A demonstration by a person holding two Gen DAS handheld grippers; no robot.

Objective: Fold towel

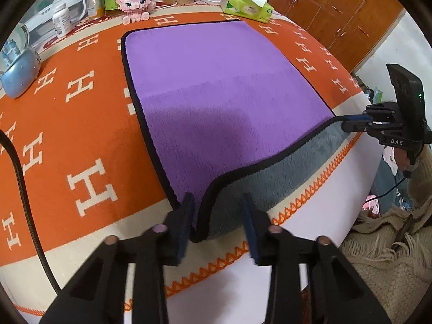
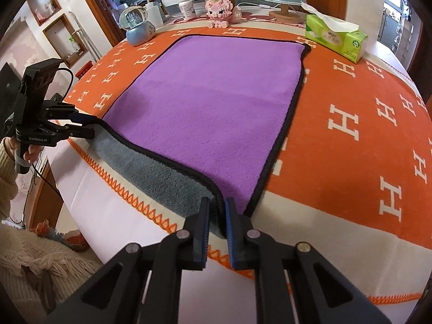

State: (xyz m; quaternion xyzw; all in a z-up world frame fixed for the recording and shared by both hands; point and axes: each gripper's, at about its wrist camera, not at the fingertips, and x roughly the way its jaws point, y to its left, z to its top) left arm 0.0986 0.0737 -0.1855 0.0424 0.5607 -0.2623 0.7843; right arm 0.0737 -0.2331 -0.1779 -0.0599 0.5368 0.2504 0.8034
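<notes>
A purple towel [image 1: 216, 86] with a black hem and grey underside lies spread on the orange blanket; it also shows in the right wrist view [image 2: 210, 102]. Its near edge is lifted, showing the grey side [image 1: 270, 178]. My left gripper [image 1: 218, 216] is open, its fingers on either side of the near left corner of the towel. In the right wrist view it [image 2: 83, 127] looks nearly closed around that corner. My right gripper [image 2: 217, 216] is shut on the near right corner; it also shows in the left wrist view [image 1: 348, 122].
The orange blanket [image 1: 67, 135] with white H letters covers the table. At the back stand a green tissue box [image 2: 334, 37], a pink block toy [image 2: 220, 9], a lamp base [image 2: 286, 13], bottles [image 1: 62, 19] and a blue snow globe [image 2: 137, 27]. The table edge is near me.
</notes>
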